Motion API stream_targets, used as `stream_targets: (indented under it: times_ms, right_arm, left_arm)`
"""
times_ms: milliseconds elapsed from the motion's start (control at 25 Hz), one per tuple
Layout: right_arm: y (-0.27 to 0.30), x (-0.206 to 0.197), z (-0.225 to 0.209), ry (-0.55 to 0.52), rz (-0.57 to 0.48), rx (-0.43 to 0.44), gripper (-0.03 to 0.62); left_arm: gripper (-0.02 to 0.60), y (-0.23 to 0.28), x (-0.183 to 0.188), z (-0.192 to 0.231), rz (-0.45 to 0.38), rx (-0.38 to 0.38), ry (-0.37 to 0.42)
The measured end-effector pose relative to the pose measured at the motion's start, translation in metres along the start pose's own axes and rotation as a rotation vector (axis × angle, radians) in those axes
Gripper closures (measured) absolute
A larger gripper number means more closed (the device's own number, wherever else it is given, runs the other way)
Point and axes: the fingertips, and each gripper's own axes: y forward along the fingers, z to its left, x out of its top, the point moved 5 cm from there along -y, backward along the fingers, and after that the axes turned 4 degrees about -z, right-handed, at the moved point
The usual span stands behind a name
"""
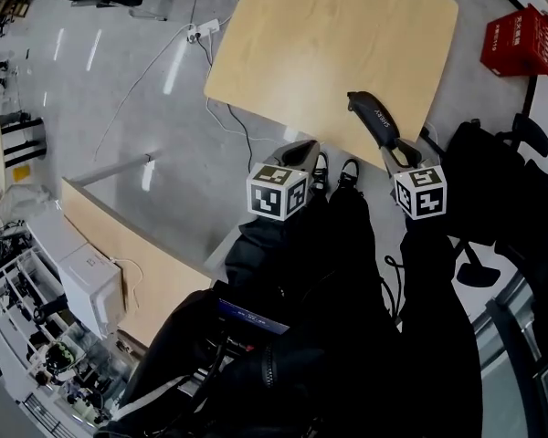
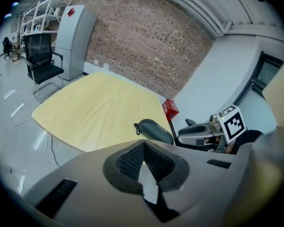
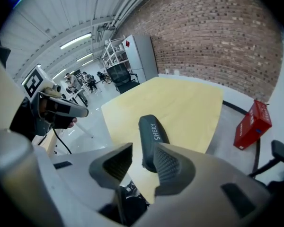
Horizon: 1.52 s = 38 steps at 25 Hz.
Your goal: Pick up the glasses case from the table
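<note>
Glasses case (image 1: 376, 117): dark, flat on worktop (image 1: 329, 44) at near edge, end toward right claw (image 3: 141, 162).
Right claw: parted, nothing gripped, angled down, likely lining up pinch.
Left claw (image 2: 144, 157): closed, empty, apparently spare.

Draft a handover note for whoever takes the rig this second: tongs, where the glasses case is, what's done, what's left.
Left tongs: shut, nothing in them, by the near edge of the table.
Right tongs: open, lined up on the near end of the glasses case; the pads are not pressing on it.
Case: lying flat on the table close to the near edge, not lifted.
Done: the approach only.
Left: probably ease the right tongs around the case's near end, close them, then lift it.
</note>
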Motion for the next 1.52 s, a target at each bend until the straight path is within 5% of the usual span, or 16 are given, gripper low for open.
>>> stream_targets:
  times_ms: [560,880,1520]
  right_arm:
    - [0.055,-0.003,-0.014,-0.102,0.181,-0.043,0.247]
    - [0.076,-0.017,-0.022,-0.171,0.255,-0.062,0.246]
    - [0.089,-0.021,-0.024,-0.134,0.254,-0.050,0.246]
  left_arm:
    - [0.583,-0.001,-0.012,0.017,0.013,-0.003,-0.039]
    - [0.583,-0.005,-0.017,0.024,0.017,0.004,-0.045]
    - [0.583,-0.007,-0.021,0.025,0.023,0.002,-0.045]
